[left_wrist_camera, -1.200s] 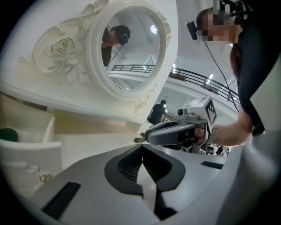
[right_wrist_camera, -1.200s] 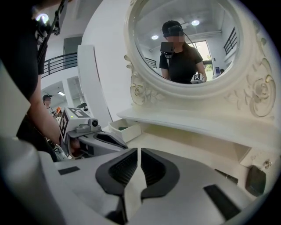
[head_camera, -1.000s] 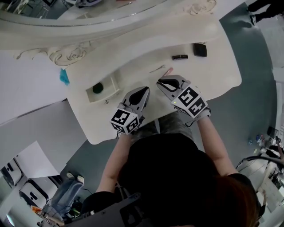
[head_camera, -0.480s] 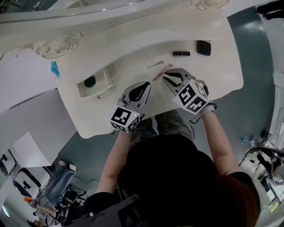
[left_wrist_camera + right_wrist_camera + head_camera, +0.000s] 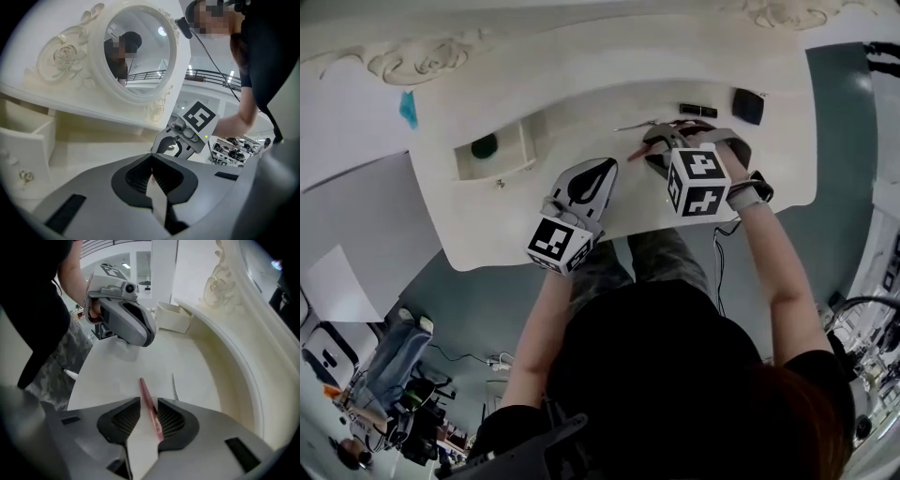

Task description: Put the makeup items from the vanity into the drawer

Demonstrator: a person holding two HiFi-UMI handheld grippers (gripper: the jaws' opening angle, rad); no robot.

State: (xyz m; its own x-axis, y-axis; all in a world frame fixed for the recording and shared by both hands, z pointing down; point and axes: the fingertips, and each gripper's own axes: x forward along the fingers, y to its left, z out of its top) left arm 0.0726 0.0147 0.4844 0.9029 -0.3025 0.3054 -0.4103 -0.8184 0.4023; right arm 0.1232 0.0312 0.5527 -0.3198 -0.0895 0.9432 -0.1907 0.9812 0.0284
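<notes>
A slim pink makeup pencil [image 5: 144, 387] lies on the white vanity top [image 5: 581, 112], and its end sticks out past the right gripper [image 5: 639, 150] in the head view. My right gripper [image 5: 149, 401] points steeply down over it. Its jaws have just been opening and now stand one on each side of the pencil without pressing it. My left gripper [image 5: 600, 169] hovers near the table's front edge, shut and empty [image 5: 152, 164]. The small open drawer [image 5: 523, 150] at the left holds a dark green round item [image 5: 484, 145].
A thin metal tool [image 5: 633, 125] lies just behind the pencil. A black lipstick [image 5: 697, 111] and a black compact [image 5: 748, 106] sit at the back right. The oval mirror [image 5: 136, 51] and carved back rail rise behind. A blue scrap [image 5: 409, 108] lies off the table's left.
My right gripper has moved toward the back of the table, rolled and sunk over the pink pencil, and its jaws have parted. The left gripper has hardly moved.
</notes>
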